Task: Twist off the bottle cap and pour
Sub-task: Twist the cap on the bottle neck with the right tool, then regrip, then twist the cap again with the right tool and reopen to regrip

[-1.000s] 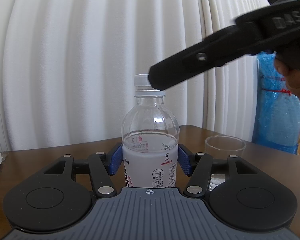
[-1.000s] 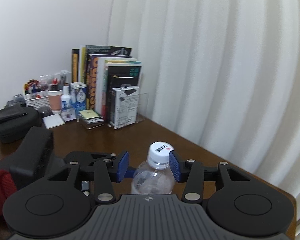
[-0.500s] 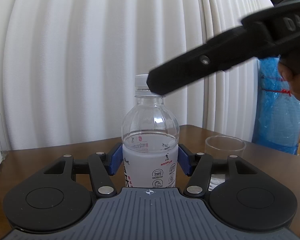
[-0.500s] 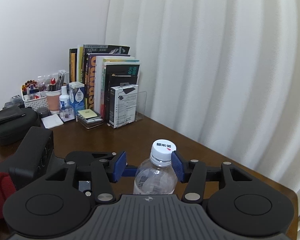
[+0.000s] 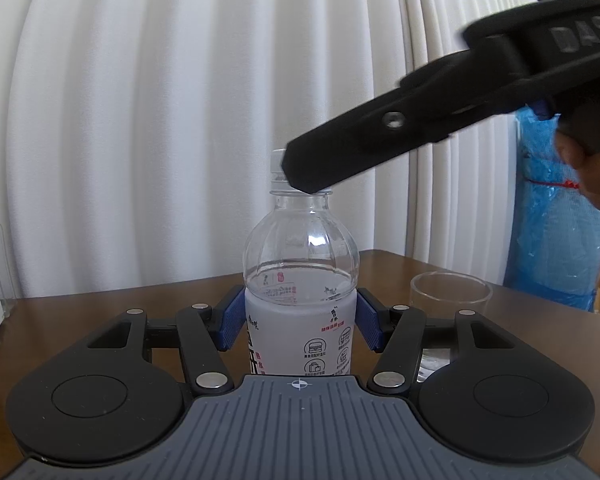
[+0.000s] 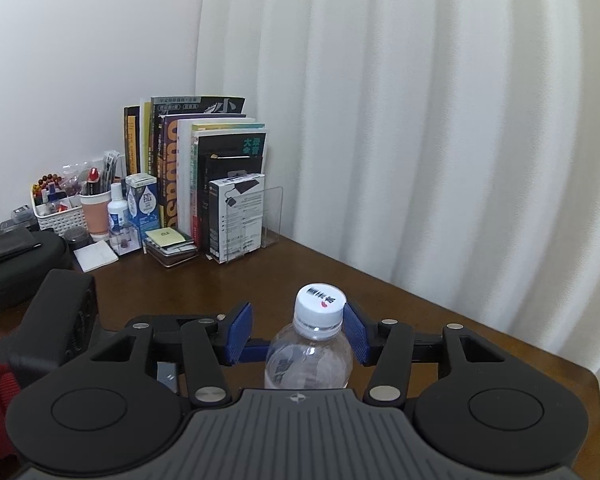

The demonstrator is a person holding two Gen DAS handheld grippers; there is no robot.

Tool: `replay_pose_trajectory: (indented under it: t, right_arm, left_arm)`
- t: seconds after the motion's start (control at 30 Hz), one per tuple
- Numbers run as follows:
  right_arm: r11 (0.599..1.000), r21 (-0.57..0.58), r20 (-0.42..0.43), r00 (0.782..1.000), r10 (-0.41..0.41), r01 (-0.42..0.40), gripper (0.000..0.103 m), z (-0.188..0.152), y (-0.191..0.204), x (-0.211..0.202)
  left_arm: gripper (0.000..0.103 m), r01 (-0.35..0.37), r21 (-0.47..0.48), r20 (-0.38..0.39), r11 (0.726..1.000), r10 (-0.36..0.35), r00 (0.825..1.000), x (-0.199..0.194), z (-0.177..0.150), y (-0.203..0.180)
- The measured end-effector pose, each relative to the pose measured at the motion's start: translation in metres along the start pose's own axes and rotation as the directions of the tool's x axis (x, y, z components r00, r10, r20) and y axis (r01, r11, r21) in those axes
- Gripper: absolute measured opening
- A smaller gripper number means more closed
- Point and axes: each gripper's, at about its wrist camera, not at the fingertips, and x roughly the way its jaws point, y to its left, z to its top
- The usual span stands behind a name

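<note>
standing upright, cap point(image 6: 320, 306) topmost, the bottle point(image 5: 300, 300) sits clamped between the left gripper point(image 5: 300, 320) pads. the right gripper point(image 6: 296, 332) spreads wide around the cap, one pad touching; its finger hides most of the cap in the left view.

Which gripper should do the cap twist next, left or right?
Right. The right gripper already straddles the cap, open, one pad touching. The left gripper is clamped on the bottle body, steadying it.
</note>
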Motion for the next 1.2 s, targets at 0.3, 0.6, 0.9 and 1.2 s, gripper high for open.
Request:
replay_pose_trajectory:
  t: [0.3,0.6,0.9,1.2]
  right_arm:
    - [0.991,0.039,0.088,0.988,-0.128,0.125,0.054,0.005,0.000,0.003]
    - [0.976,0.133,0.128,0.974,-0.190,0.173,0.065,-0.007,0.003,0.011]
    - [0.967,0.139,0.169,0.957,-0.237,0.215,0.055,-0.015,0.013,0.018]
    - [0.979,0.102,0.154,0.970,-0.190,0.176,0.032,-0.013,0.008,0.021]
  left_arm:
    - [0.058,-0.002,-0.001,-0.001,1.000,0.002,1.000,0.002,0.001,0.001]
    - [0.058,-0.002,-0.004,-0.011,1.000,0.002,1.000,0.005,0.003,0.003]
    - [0.058,-0.003,-0.006,-0.012,1.000,0.003,1.000,0.005,0.002,0.003]
    - [0.058,-0.003,0.002,-0.014,1.000,0.003,1.000,0.003,0.000,0.003]
